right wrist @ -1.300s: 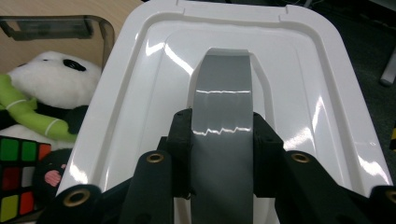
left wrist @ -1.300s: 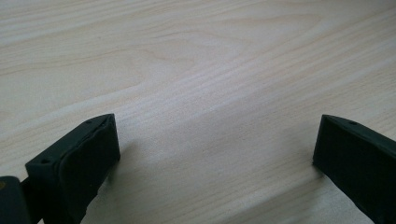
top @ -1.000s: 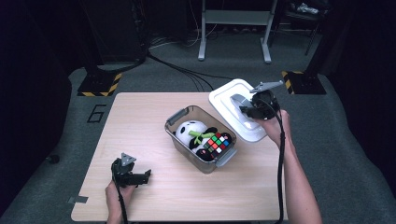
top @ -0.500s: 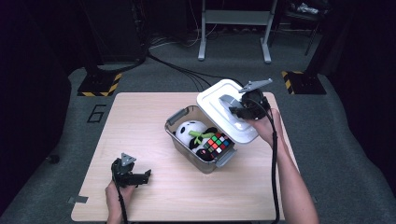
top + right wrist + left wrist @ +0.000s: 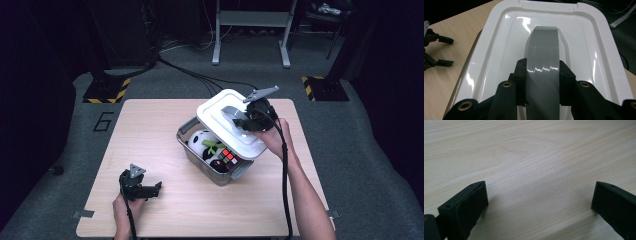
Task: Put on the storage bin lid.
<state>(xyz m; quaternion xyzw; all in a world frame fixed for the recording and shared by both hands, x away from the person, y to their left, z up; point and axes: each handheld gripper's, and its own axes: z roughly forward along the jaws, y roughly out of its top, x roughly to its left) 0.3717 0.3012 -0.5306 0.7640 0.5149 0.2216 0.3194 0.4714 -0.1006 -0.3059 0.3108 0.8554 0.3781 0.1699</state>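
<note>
A dark room surrounded the pale wood-grain table (image 5: 165, 125). Well left of the bin (image 5: 207, 162), the left gripper (image 5: 150, 190) rested wide open and empty. The right gripper (image 5: 543, 72) pinched the grey handle (image 5: 544, 50) of the glossy white lid (image 5: 220, 117), held tilted over the bin's far side. The smooth handle might slip, dropping the lid askew onto the toys (image 5: 217, 150).

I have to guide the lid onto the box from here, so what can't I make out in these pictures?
- High view: the lid hides the box's far rim.
- Right gripper view: the lid covers the box.
- High view: the toys are too small to identify.
</note>
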